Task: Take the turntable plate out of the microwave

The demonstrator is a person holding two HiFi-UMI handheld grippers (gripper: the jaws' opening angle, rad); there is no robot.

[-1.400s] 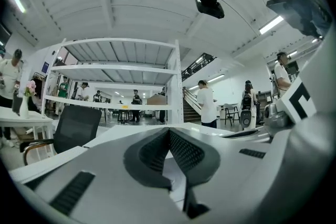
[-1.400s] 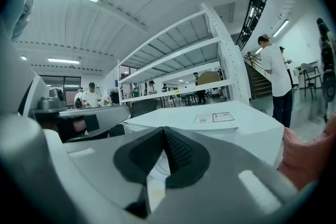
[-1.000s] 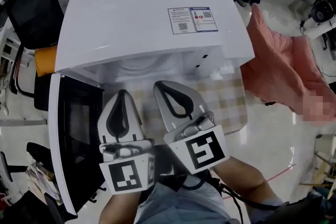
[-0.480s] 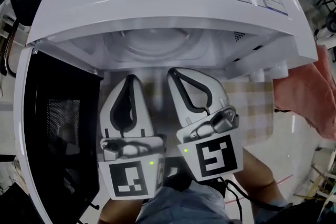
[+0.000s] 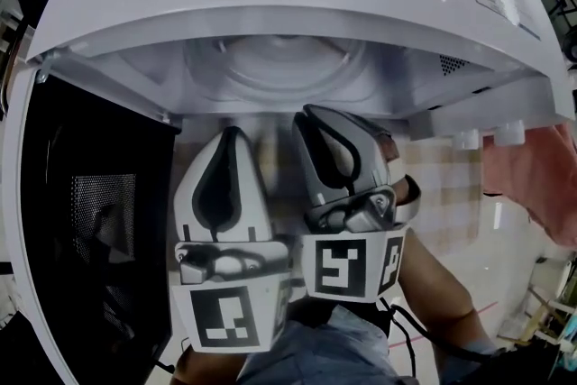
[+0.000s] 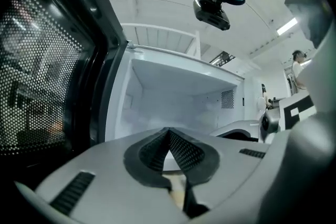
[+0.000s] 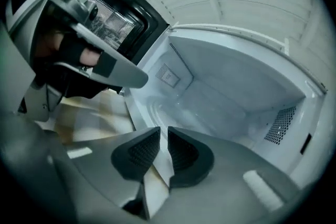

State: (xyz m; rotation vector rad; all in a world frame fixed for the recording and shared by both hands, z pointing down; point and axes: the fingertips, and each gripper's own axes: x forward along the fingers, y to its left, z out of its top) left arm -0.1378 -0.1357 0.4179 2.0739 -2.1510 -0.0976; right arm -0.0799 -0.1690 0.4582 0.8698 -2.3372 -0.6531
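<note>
We reckon the turntable plate (image 5: 279, 68) heavy, slick and breakable; grip its near rim. Left tool (image 5: 231, 135) clenched, empty; right tool (image 5: 314, 114) has just been parting its jaws, nothing between.

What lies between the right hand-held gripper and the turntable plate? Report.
Right gripper view: only the microwave's front sill. The right hand-held gripper's empty jaws have just been opening.
</note>
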